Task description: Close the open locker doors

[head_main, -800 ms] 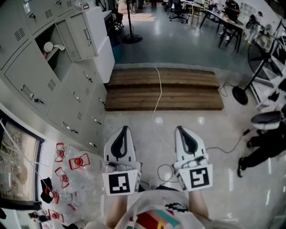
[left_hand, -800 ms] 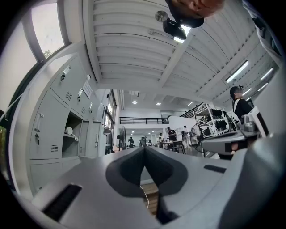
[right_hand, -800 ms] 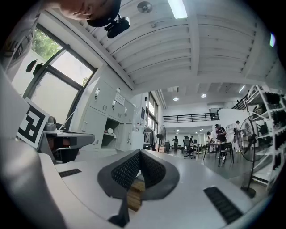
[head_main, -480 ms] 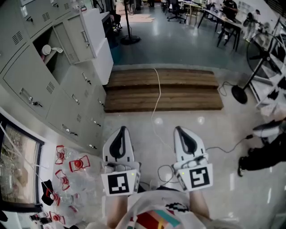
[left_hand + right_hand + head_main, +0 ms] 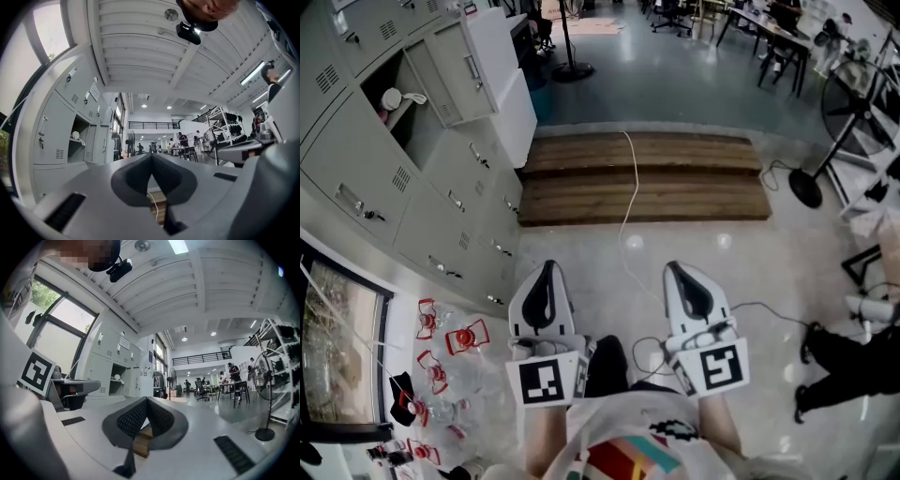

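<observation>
Both claws closed and empty, the open locker door away to the left.

The left claw (image 5: pixel 546 270) and right claw (image 5: pixel 678 270) are held side by side low in front of the person, each with its jaws pressed together on nothing. The open locker door (image 5: pixel 467 67) (grey, swung outward) stands in the upper row of the locker bank (image 5: pixel 389 178), well apart from both claws. A white object (image 5: pixel 392 97) lies in its compartment. A wooden platform (image 5: pixel 694 178) lies ahead, crossed by a white cable (image 5: pixel 634 183).
</observation>
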The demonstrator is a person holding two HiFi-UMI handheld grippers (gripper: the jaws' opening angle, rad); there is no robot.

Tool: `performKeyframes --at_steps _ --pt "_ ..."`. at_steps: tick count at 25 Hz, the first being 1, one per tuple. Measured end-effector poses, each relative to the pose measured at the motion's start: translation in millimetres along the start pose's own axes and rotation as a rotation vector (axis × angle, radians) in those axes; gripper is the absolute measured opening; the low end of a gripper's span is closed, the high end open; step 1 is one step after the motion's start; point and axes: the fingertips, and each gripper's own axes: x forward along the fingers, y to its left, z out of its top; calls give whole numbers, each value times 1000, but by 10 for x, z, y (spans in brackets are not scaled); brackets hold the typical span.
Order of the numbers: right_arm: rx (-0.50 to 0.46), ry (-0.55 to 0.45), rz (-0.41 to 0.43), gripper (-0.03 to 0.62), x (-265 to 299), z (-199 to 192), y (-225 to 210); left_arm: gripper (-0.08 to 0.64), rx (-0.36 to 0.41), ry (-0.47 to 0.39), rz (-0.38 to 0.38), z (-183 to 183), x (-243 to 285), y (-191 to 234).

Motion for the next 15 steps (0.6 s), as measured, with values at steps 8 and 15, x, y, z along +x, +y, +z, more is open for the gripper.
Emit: performKeyframes --at_steps 8,15 --pt "-12 -15 -41 6 251 19 -278 5 -16 -24 -20 -21 524 79" --pt "-35 -34 -77 6 658 22 -639 5 -19 -39 -50 -100 1196 131"
